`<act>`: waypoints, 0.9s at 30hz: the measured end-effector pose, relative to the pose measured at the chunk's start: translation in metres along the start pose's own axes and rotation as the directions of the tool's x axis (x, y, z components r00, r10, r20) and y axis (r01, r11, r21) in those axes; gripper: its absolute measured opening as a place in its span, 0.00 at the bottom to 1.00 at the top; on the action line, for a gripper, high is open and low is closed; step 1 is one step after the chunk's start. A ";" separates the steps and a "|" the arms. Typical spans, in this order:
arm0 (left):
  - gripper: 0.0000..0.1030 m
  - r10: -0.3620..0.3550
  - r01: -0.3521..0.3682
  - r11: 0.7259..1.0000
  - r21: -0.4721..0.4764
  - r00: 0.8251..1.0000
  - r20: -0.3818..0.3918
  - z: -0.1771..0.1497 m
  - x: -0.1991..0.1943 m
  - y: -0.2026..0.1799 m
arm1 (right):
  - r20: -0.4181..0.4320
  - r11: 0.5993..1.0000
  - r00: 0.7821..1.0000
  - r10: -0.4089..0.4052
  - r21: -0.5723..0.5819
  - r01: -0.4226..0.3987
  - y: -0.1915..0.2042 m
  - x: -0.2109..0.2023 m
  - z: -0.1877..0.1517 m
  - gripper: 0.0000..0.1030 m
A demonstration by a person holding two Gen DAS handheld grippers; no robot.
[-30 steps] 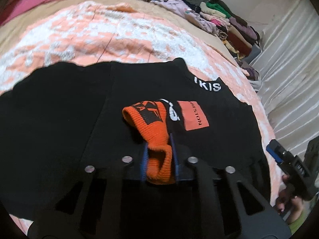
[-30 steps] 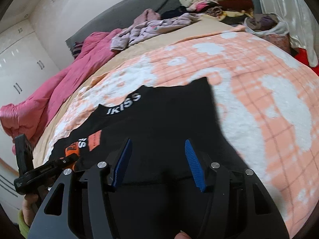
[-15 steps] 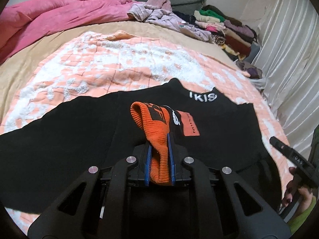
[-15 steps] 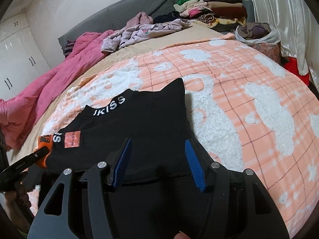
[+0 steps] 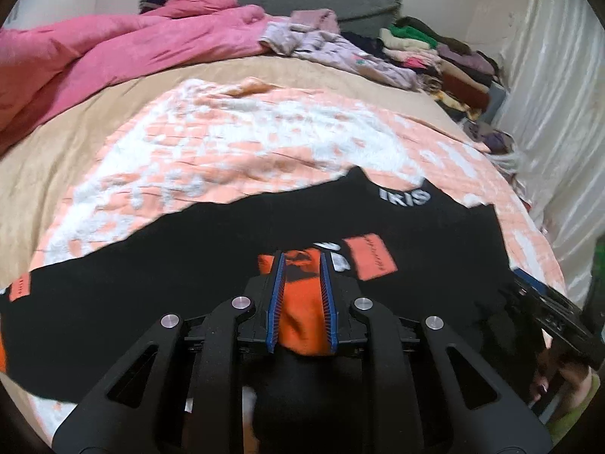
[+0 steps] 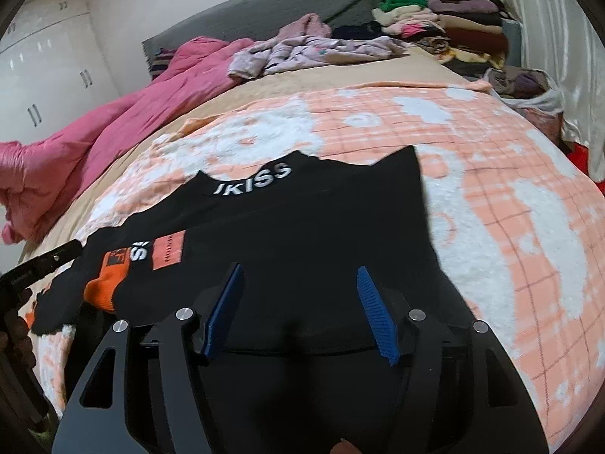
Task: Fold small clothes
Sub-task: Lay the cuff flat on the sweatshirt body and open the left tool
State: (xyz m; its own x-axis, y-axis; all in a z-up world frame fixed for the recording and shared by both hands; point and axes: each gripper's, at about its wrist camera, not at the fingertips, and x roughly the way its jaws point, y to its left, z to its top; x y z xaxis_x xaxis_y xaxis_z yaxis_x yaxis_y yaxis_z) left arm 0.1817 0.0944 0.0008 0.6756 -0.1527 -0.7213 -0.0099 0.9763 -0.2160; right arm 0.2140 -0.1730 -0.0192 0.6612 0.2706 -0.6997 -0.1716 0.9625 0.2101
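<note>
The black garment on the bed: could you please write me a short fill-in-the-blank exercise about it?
1. The cuff between the left gripper jaws is ____.
2. The black garment lies on a peach and ____ blanket.
3. Nothing sits between the ____ gripper jaws.

Missing words: orange; white; right

The bed (image 6: pixel 329 79) carries a tan sheet, and an orange-and-white blanket (image 6: pixel 510 204) covers its near half. A black garment (image 6: pixel 321 219) lies flat on that blanket. Pink duvet (image 5: pixel 113 49) bunches along the far-left edge; lilac clothes (image 6: pixel 302 53) near the headboard.
</note>
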 end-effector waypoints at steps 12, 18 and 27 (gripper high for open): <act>0.18 0.009 0.003 0.997 0.076 0.988 -0.152 -0.032 0.050 -0.017 | -0.051 1.000 0.999 0.007 -0.015 -0.008 -0.001 0.023 0.005 0.62; 0.18 -0.024 0.032 0.998 0.053 0.988 -0.153 -0.035 0.048 -0.012 | -0.127 0.994 0.988 -0.090 0.045 0.096 -0.035 0.046 -0.006 0.62; 0.25 -0.023 0.030 0.998 0.048 0.988 -0.154 -0.034 0.040 -0.012 | -0.104 0.995 0.993 -0.050 0.079 0.058 -0.034 0.033 -0.008 0.74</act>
State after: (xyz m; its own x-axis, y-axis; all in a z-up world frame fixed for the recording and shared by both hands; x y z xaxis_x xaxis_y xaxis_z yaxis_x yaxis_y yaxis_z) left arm 0.1838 0.0717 -0.0476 0.5539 -0.1965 -0.8090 0.0461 0.9775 -0.2059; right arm 0.2357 -0.1966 -0.0551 0.5891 0.2227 -0.7768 -0.0741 0.9721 0.2224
